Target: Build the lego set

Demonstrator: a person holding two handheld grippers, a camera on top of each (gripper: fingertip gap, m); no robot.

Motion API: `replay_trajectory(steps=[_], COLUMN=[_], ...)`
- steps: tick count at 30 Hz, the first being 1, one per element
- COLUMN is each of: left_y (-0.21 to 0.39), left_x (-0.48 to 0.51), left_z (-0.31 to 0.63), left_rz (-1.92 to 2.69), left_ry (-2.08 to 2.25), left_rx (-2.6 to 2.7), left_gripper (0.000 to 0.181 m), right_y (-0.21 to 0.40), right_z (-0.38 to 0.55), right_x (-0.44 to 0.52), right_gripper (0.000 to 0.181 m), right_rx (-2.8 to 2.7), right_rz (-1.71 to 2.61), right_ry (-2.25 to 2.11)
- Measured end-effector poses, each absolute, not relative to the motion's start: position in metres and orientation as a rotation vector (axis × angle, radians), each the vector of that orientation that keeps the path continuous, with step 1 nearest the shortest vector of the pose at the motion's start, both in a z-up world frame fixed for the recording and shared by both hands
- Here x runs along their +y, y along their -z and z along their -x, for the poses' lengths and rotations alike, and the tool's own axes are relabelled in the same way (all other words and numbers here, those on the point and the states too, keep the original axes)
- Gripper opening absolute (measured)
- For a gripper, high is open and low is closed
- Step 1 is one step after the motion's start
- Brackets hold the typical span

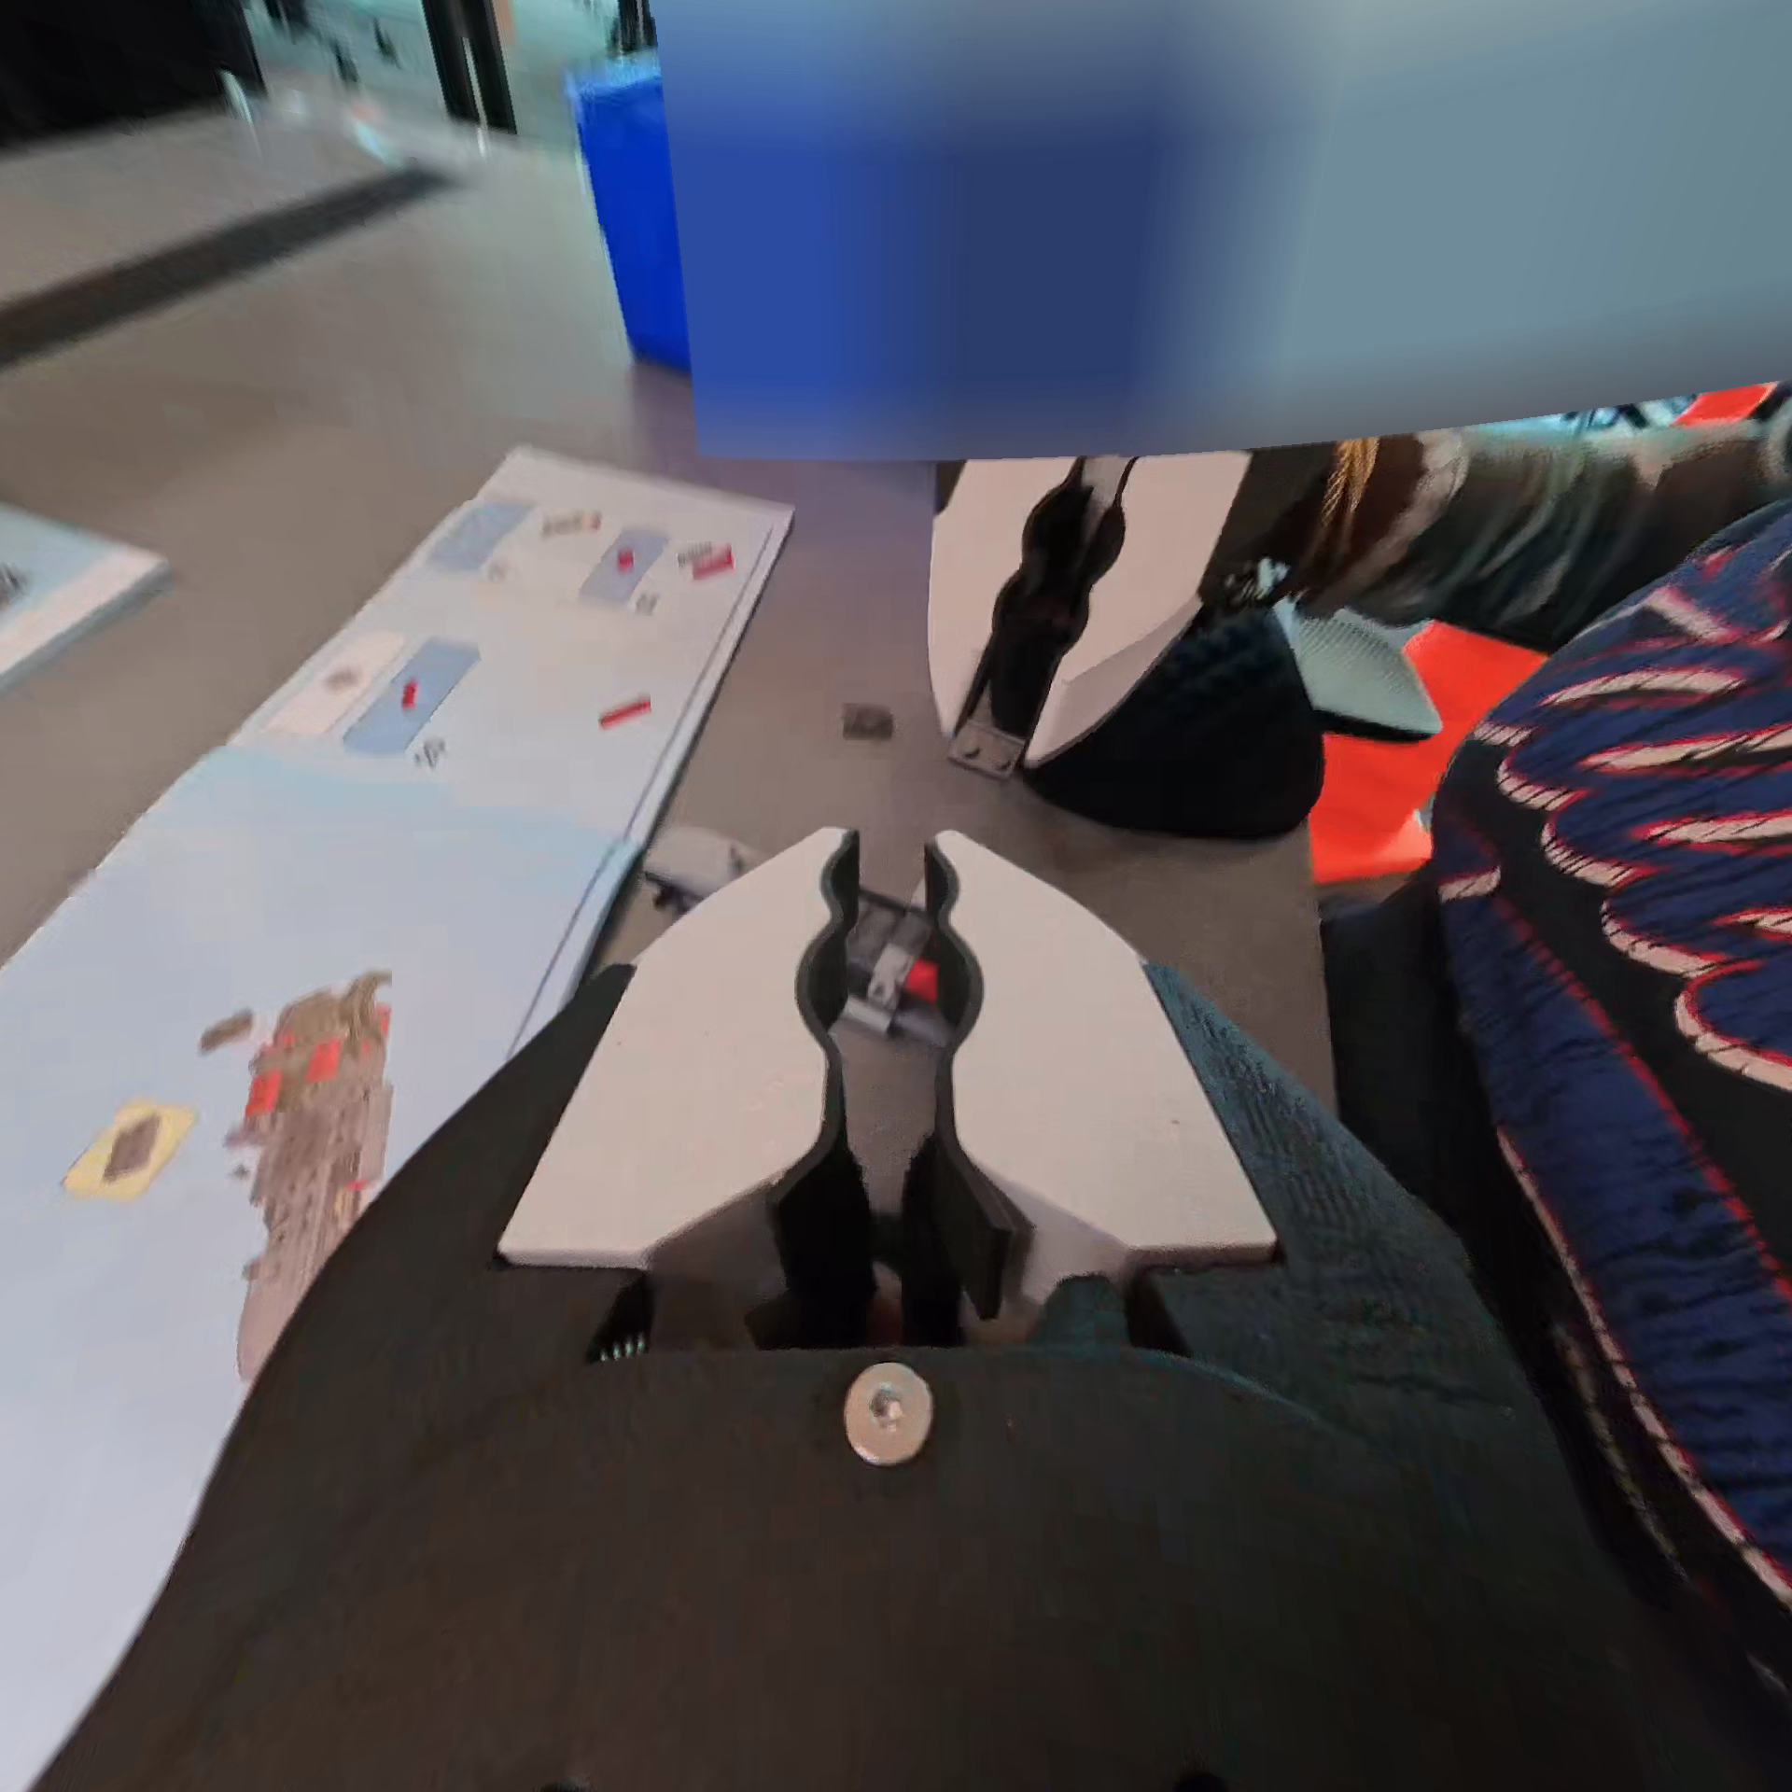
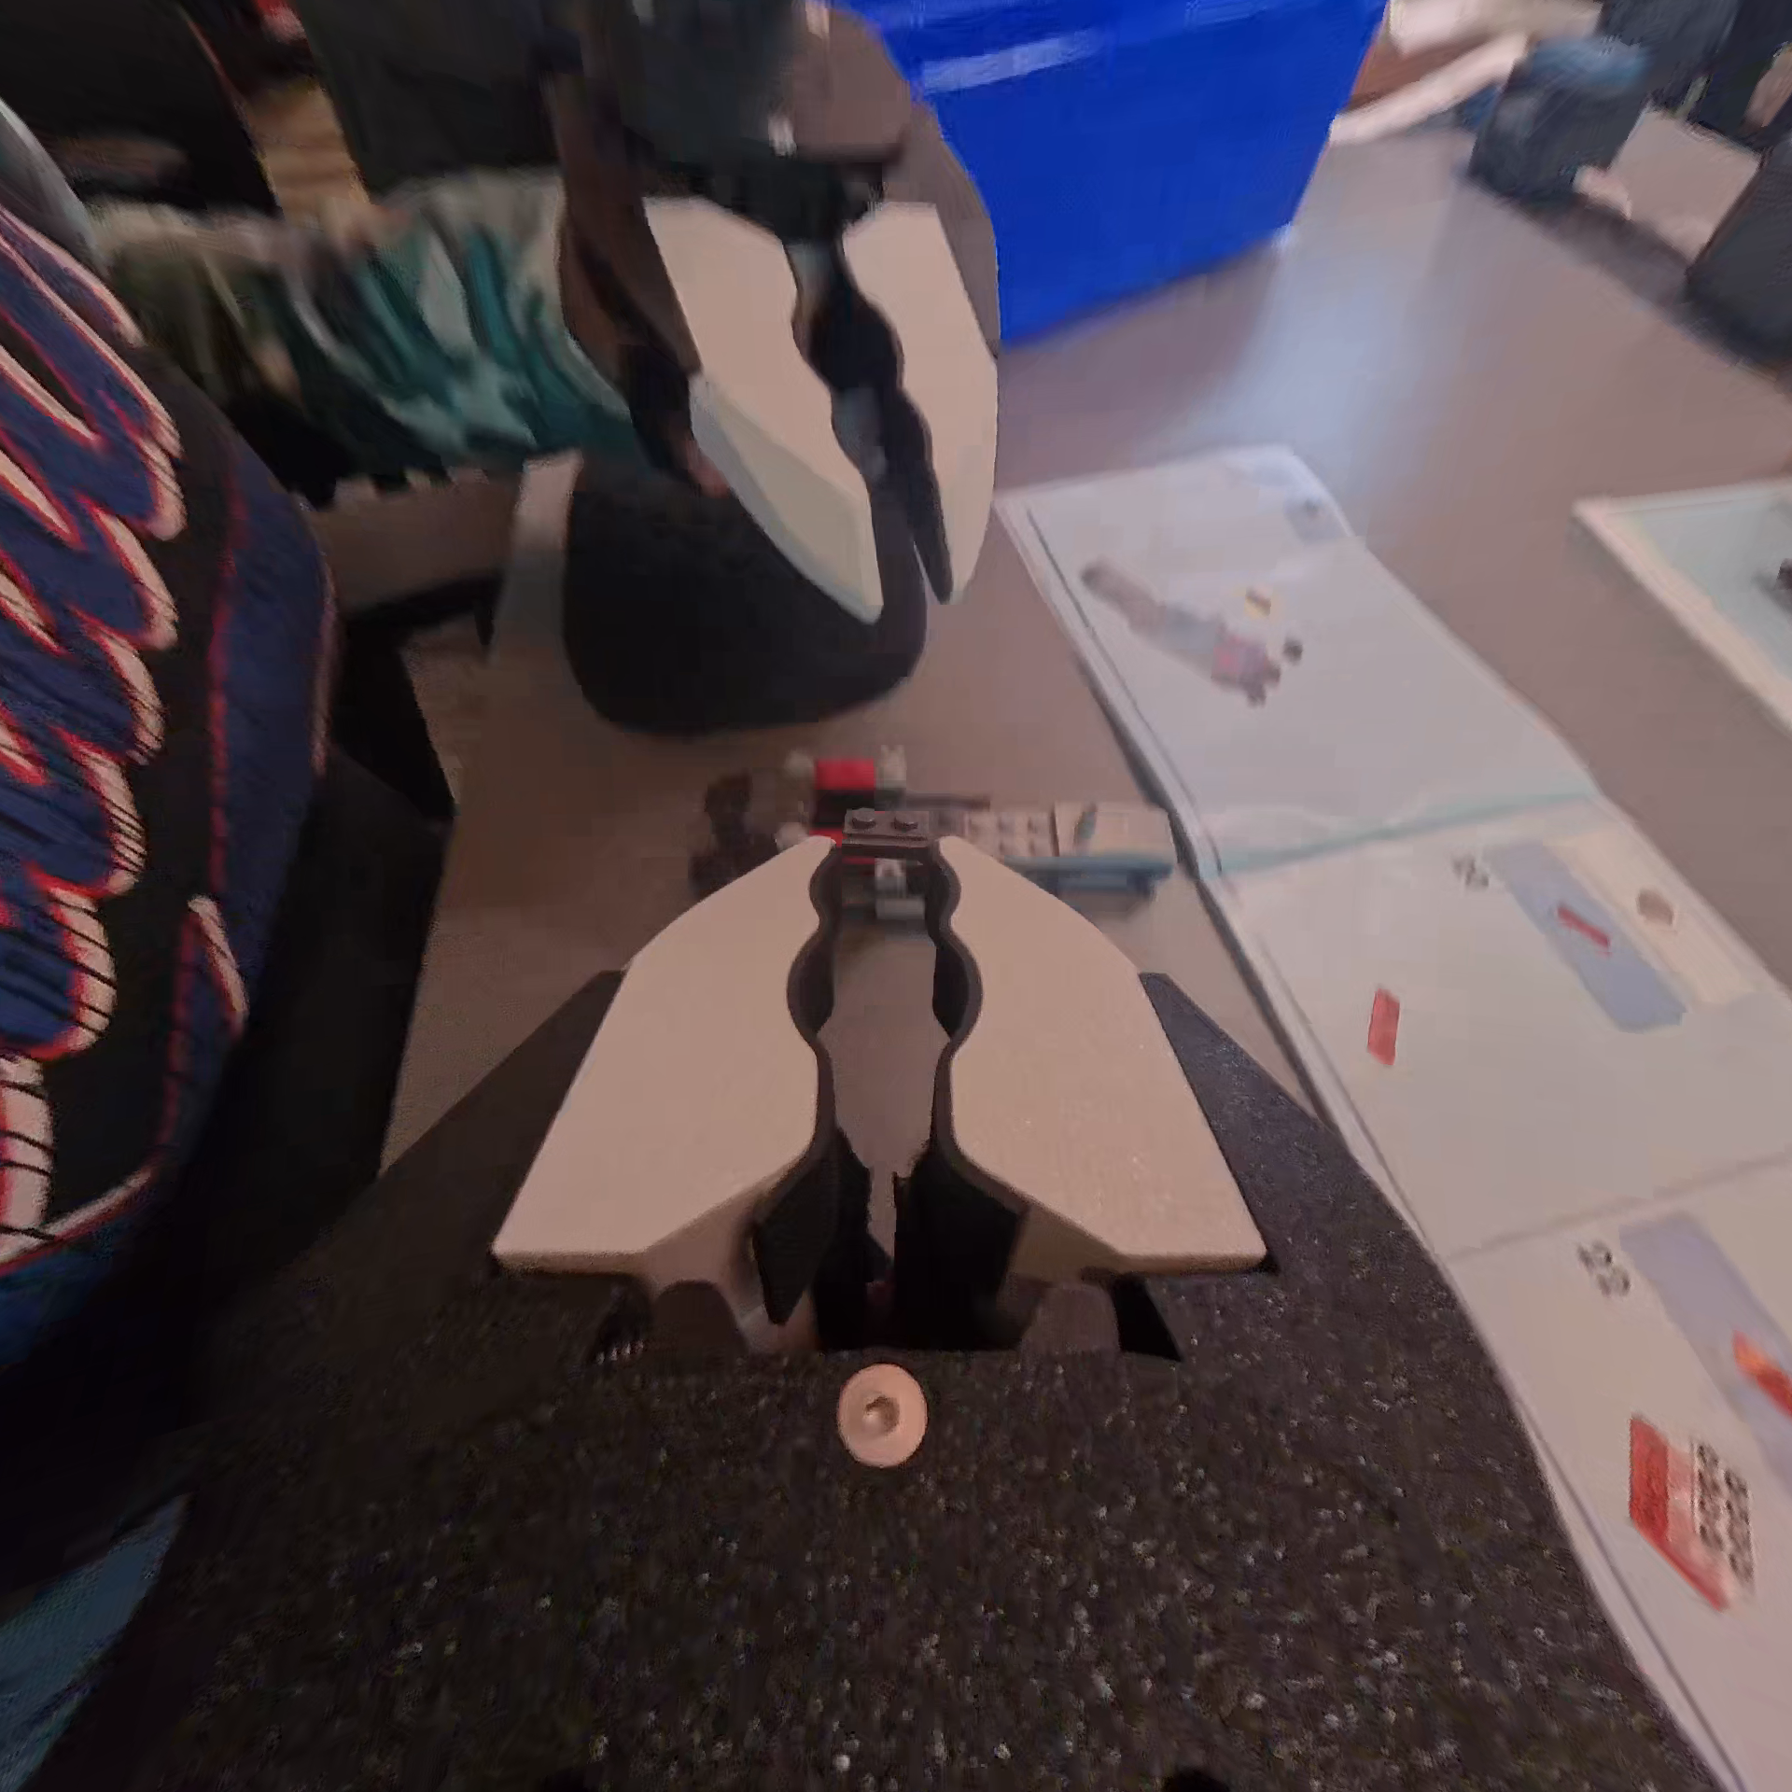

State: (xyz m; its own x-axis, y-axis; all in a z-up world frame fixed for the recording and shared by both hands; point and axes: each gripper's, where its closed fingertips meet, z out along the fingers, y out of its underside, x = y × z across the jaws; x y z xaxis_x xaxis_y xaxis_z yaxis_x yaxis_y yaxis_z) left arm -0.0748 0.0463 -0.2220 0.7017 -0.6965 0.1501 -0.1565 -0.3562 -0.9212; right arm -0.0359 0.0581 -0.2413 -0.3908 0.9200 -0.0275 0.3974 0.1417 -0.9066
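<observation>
My right gripper (image 2: 880, 853) is shut on a small dark grey lego plate (image 2: 880, 834) pinched at its fingertips; the left wrist view shows it farther off (image 1: 989, 747) with the plate (image 1: 984, 752) just above the table. Below it lies a partly built lego model (image 2: 1018, 829) of grey plates with a red brick (image 2: 842, 776) and a blue piece (image 2: 1096, 868). My left gripper (image 1: 892, 853) is open by a narrow gap and empty, hovering over the model (image 1: 892, 970). It also shows in the right wrist view (image 2: 912, 582).
An open instruction booklet (image 1: 388, 776) (image 2: 1455, 921) lies beside the model. A black rounded cushion (image 2: 737, 621), a blue bin (image 2: 1144, 145) and a white tray (image 2: 1707, 582) stand around. A person's patterned sleeve (image 1: 1629, 873) is close. Small dark loose pieces (image 2: 727, 824) lie near the model. There is about 5 cm between the tips of the two grippers.
</observation>
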Motion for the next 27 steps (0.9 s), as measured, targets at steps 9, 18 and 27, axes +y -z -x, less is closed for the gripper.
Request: replay_trajectory(steps=[9, 18, 27], left_y=[0.261, 0.284, 0.289], left_x=[0.037, 0.027, 0.026], left_z=[0.073, 0.060, 0.060], left_rz=[2.135, 2.200, 2.204], left_ry=[0.686, 0.592, 0.572], left_rx=[0.676, 0.883, 0.900], left_gripper=[0.049, 0.078, 0.069], right_y=[0.272, 0.285, 0.284], right_z=[0.045, 0.057, 0.059], right_x=[0.072, 0.065, 0.062], right_gripper=[0.016, 0.016, 0.016], right_rx=[-2.024, -2.115, -2.116], right_rz=[1.331, 1.231, 1.207], right_ry=[-1.048, -1.019, -1.036])
